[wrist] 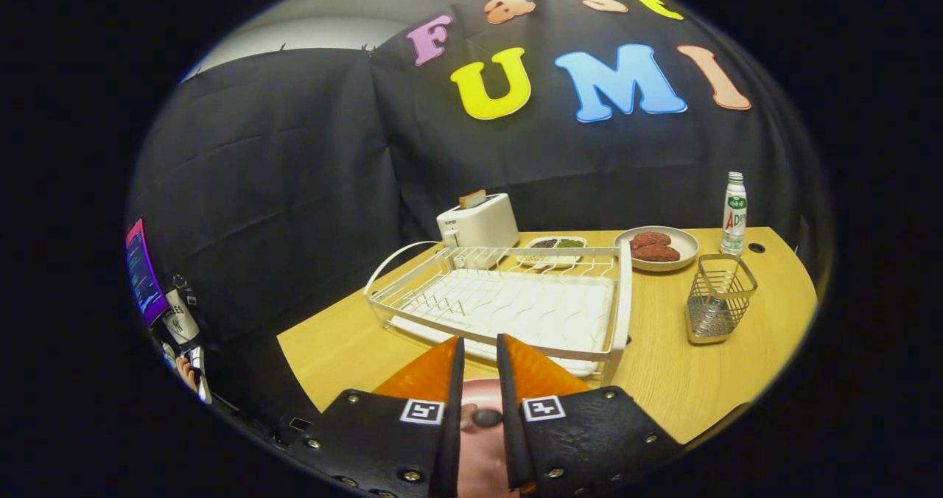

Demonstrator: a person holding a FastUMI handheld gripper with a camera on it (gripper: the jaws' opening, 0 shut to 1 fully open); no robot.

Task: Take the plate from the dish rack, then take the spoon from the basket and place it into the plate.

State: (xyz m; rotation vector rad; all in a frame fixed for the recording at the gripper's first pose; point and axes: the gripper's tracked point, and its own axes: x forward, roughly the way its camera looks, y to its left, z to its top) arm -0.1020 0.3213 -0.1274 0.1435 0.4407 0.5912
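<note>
While the gripper (479,351) hung at the near edge of the light wooden tabletop (663,365), its fingers stood nearly closed on a dark spoon handle (486,417) above a pinkish plate (482,446) beneath them. Just ahead sat the white wire dish rack (508,299). Toward the right edge stood the square metal mesh basket (718,299), with a white toaster (479,222) near the far edge
</note>
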